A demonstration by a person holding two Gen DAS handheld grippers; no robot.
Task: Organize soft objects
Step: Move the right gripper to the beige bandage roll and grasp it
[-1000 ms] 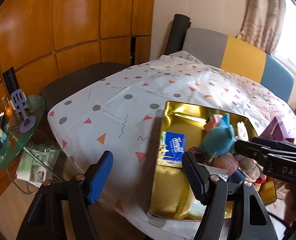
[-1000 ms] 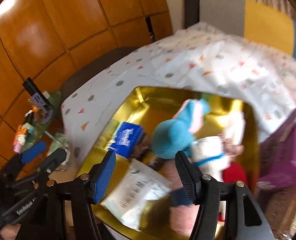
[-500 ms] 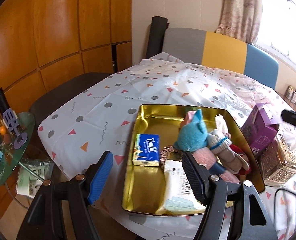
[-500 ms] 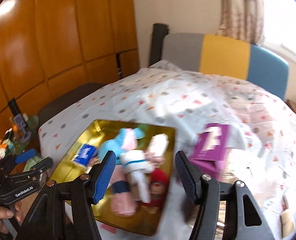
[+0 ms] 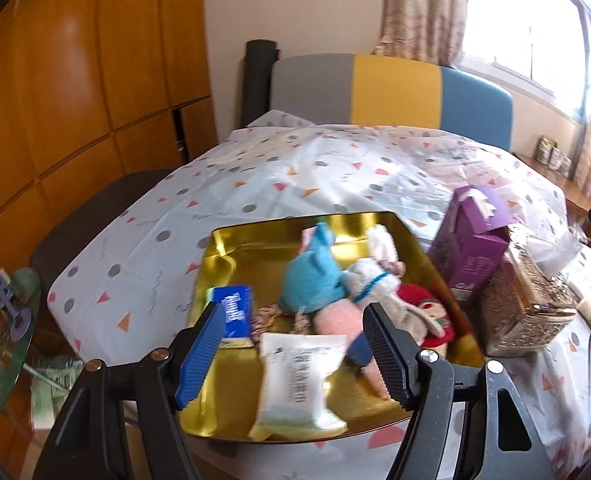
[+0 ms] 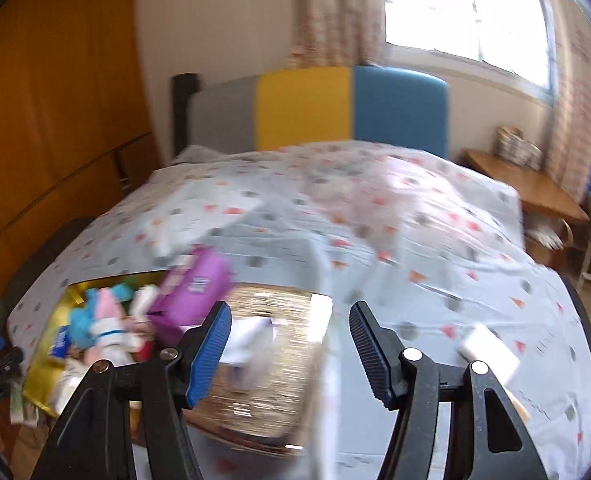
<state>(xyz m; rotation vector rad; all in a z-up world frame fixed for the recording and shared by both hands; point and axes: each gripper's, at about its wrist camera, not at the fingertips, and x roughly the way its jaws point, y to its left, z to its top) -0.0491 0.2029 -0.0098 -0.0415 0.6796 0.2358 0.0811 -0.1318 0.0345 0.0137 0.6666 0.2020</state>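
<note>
Both tools are unloaded. The left gripper (image 5: 291,344) holds its jaws apart with nothing between the pads; it hangs over the near edge of the gold tray (image 5: 231,240). The right gripper (image 6: 289,348) also has its jaws apart and empty, above the glittery gold tissue box (image 6: 263,360) that stands right of the tray.

The soft objects lie in the right half of the tray: a teal plush (image 5: 315,280), a white plush (image 5: 369,280) touching it, a pink piece (image 5: 331,318) and a red doll (image 5: 427,308) nearer. A blue tissue pack (image 5: 237,312) and a white wipes pack (image 5: 299,376) occupy the near left. A purple box (image 5: 471,248) stands just right of the tray.

Risks:
- The plush items overlap. A closing grip may catch two at once and drag a neighbour out.
- The right wrist view is blurred. Its aim over the tissue box cannot be confirmed.
- The purple box is upright and close; a sideways pass may tip it.
- The tray may slide on the tablecloth (image 5: 295,176) if pushed.
</note>
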